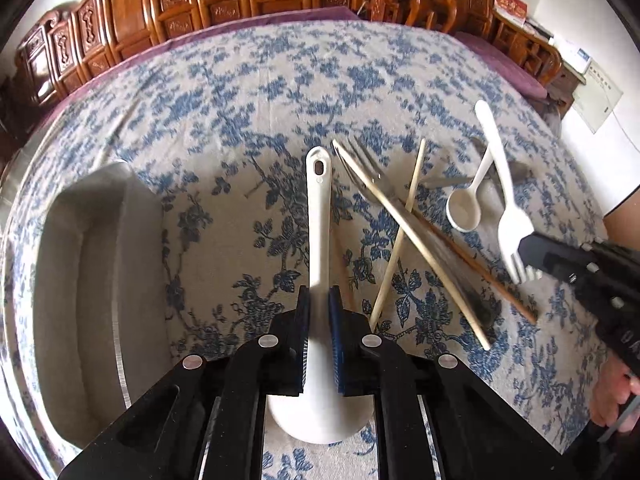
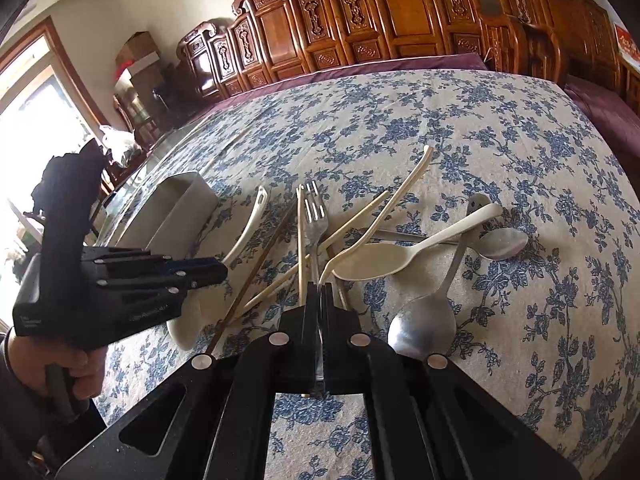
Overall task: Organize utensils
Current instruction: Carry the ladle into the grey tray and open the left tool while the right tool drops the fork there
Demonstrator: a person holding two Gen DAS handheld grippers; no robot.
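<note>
Utensils [image 2: 360, 248] lie scattered on blue-flowered tablecloth [image 2: 460, 128]; carved cabinets [image 2: 360, 12] behind.

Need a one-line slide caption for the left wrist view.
Left gripper clamps white ladle beside grey organizer tray.

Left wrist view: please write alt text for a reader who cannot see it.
The left gripper is shut on the handle of a white ladle lying on a blue floral tablecloth. A grey utensil holder sits to its left; chopsticks, forks and a spoon lie to its right.
</note>
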